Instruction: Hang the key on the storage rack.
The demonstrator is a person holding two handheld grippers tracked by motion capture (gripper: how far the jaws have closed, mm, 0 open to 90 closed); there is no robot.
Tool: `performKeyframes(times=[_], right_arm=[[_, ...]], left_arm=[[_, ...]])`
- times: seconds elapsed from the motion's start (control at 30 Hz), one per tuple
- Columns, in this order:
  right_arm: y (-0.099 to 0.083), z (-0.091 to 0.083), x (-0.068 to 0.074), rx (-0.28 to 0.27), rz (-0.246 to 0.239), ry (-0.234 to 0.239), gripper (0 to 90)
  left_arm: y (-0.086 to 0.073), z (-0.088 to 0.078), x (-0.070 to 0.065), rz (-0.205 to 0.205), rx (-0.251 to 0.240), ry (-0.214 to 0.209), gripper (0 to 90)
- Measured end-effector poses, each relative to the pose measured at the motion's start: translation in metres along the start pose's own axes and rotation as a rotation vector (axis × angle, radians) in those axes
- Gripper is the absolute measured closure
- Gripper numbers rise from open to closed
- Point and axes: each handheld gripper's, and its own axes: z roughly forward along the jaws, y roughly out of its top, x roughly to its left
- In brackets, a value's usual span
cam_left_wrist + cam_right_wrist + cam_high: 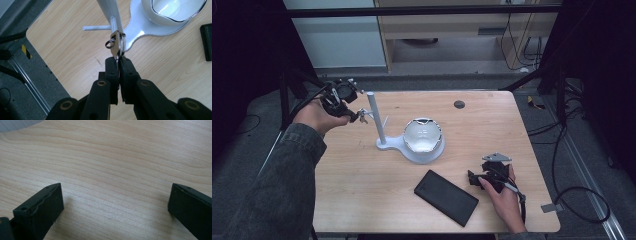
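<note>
Near the counter's (362, 200) far-left corner, the left hand-held gripper (118, 60) is clamped tight on the keys (117, 43), held at the stand's (111, 12) peg apparently for hanging, while near the right edge the right hand-held gripper (115, 200) rests wide open, empty.

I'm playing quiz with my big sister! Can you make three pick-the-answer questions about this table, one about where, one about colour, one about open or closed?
1. Where is the black phone?
A. flat on the table
B. in the bowl
C. on the floor

2. What colour is the stand?
A. red
B. white
C. green

3. How are the right gripper jaws?
A. shut on keys
B. shut on the phone
C. open

A: it lies on the wooden top.
B: post and base are white.
C: bare wood shows between them; the left gripper holds the keys.
</note>
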Motion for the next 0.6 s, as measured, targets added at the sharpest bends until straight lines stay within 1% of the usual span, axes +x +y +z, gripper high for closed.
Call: performKeyframes(times=[0.27, 0.43, 0.6], right_arm=[[-0.0001, -0.0003, 0.0002, 0.002, -0.001, 0.002, 0.4], [-0.0002, -0.0003, 0.0004, 0.002, -0.001, 0.003, 0.4], [-0.0002, -0.0004, 0.0003, 0.002, -0.002, 0.003, 0.4]], left_arm=[[0.0005, 0.0004, 0.0026, -0.012, -0.006, -0.002, 85.5], [0.0013, 0.002, 0.0025, -0.013, -0.001, 0.004, 85.5], [0.0021, 0.0034, 0.0027, -0.012, -0.002, -0.002, 85.5]])
